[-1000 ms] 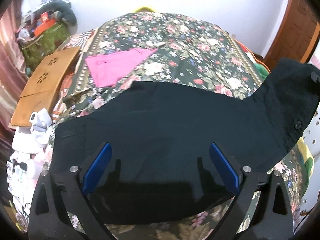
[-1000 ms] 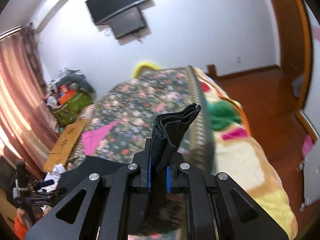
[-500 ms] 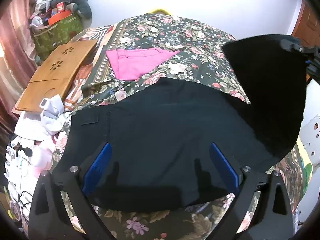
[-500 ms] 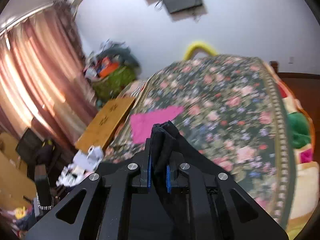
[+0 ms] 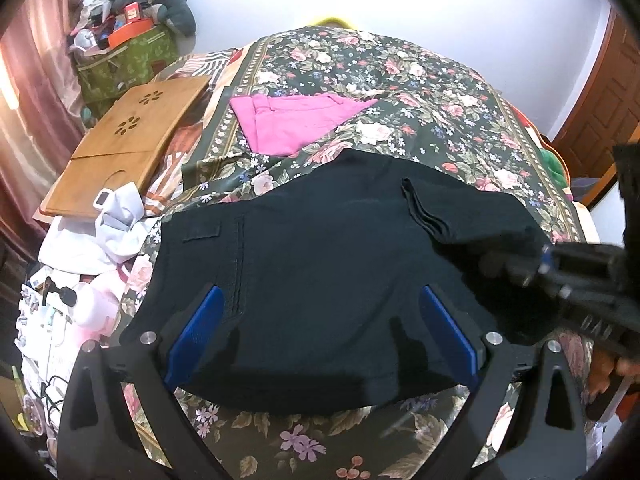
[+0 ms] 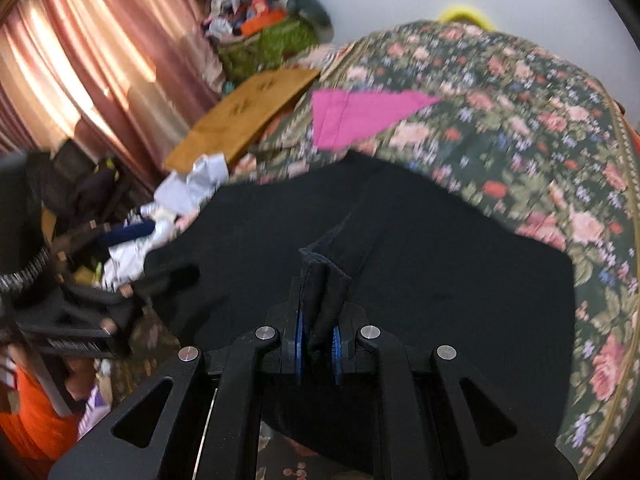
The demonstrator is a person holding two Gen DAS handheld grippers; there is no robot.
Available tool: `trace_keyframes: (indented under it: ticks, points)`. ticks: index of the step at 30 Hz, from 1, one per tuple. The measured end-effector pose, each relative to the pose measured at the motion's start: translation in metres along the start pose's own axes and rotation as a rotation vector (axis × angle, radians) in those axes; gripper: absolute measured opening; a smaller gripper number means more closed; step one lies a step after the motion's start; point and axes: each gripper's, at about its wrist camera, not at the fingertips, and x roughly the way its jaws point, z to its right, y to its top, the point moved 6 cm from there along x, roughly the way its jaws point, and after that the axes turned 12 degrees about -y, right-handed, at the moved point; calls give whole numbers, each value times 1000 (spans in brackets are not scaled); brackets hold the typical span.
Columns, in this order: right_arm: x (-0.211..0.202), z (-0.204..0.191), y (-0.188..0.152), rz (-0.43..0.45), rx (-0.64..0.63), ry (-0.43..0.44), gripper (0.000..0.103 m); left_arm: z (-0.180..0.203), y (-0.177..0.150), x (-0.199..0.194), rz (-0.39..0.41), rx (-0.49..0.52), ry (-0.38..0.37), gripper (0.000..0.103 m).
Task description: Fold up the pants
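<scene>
Evenly lit, soft daylight glowing through the pink curtains (image 6: 92, 64) at left. Left wrist view sharp at centre; right gripper (image 5: 540, 268) smeared by motion blur at the right edge. Right wrist view blurred throughout, floral bedspread (image 6: 520, 128) streaked. Black pants (image 5: 320, 272) nearly detail-less, swallowing shadows. Strong fisheye bending and dark vignetting in the corners. White wall (image 5: 440, 8) bright, slightly washed out.

The right gripper (image 6: 318, 354), clamped on the hem of the black pants (image 5: 320, 280), swings down from up in the air and across the bed, so that leg now lies folded over the rest instead of hanging raised.
</scene>
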Motion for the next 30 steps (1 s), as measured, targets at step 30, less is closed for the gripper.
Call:
trace_keyframes:
  ticks: [30]
  points:
    - [-74, 108, 19, 164, 95, -140, 49, 88, 64, 21, 12, 172, -76, 99]
